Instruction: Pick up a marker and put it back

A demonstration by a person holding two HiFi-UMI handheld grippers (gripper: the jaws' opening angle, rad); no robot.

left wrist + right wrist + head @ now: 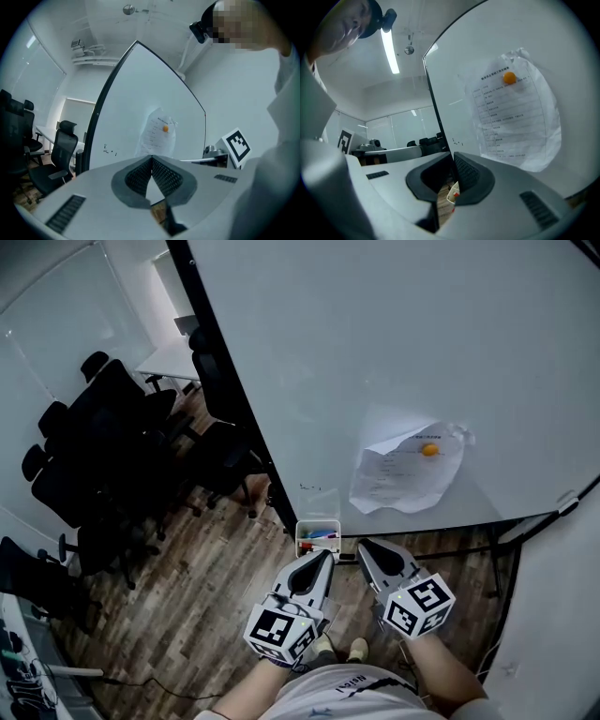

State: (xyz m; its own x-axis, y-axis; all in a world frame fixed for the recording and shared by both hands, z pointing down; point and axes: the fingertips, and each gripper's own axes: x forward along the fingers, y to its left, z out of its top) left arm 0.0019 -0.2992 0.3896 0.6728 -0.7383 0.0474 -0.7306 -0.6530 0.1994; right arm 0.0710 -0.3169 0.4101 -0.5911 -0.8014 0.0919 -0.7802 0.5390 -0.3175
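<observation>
A small white marker box (319,536) hangs at the lower edge of the whiteboard (394,343), with blue and red markers (323,535) lying in it. My left gripper (325,555) points up at the box from just below it, its jaws shut and empty (152,159). My right gripper (361,543) sits just right of the box, jaws together at the tips with nothing between them (453,157). A bit of the box (453,192) shows through the gap low between its jaws. Neither gripper holds a marker.
A printed sheet in a plastic sleeve (405,470) is pinned to the board by an orange magnet (429,450). Black office chairs (103,446) and a white table (173,360) stand to the left on the wood floor. The board's black frame (234,399) runs diagonally.
</observation>
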